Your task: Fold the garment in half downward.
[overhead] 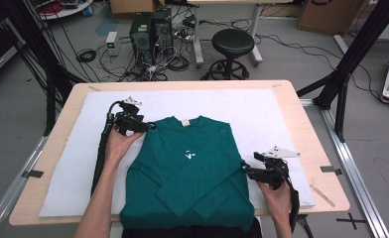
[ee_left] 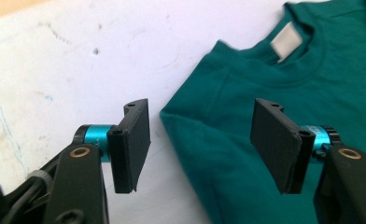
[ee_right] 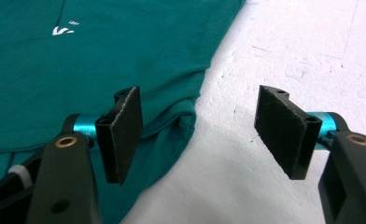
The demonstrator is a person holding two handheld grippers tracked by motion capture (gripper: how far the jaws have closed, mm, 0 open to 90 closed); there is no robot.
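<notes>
Garment: a dark green long-sleeved shirt (overhead: pixel 187 168) lies front-up on the white mat (overhead: pixel 282 119), neck pointing away from the person, hem at the near edge of the worktop (overhead: pixel 73 99)
Sleeves: both are folded in across the lower chest, where they cross
Collar: round neckline with a small white label (ee_left: pixel 286 39) inside it; a small white logo (overhead: pixel 189 154) sits mid-chest
Left gripper (overhead: pixel 144 126): held in the person's left hand (overhead: pixel 120 144) at the shirt's left shoulder
Left fingers (ee_left: pixel 132 144): spread well apart with nothing pressed between them; in the left gripper view the shoulder corner of the shirt lies below the gap, the left finger over bare mat and the right one over green fabric
Right gripper (overhead: pixel 245 171): held in the person's right hand (overhead: pixel 274 196), just beside the shirt's right edge where the sleeve folds inward
Right fingers (ee_right: pixel 123 133): open, gripping nothing; in the right gripper view the folded sleeve edge lies under the left finger and bare white mat under the right one
Contact: whether either gripper touches the cloth cannot be told
Surroundings: a black round stool (overhead: pixel 232 44) and computer towers (overhead: pixel 150 29) stand on the floor beyond the worktop, among loose cables
</notes>
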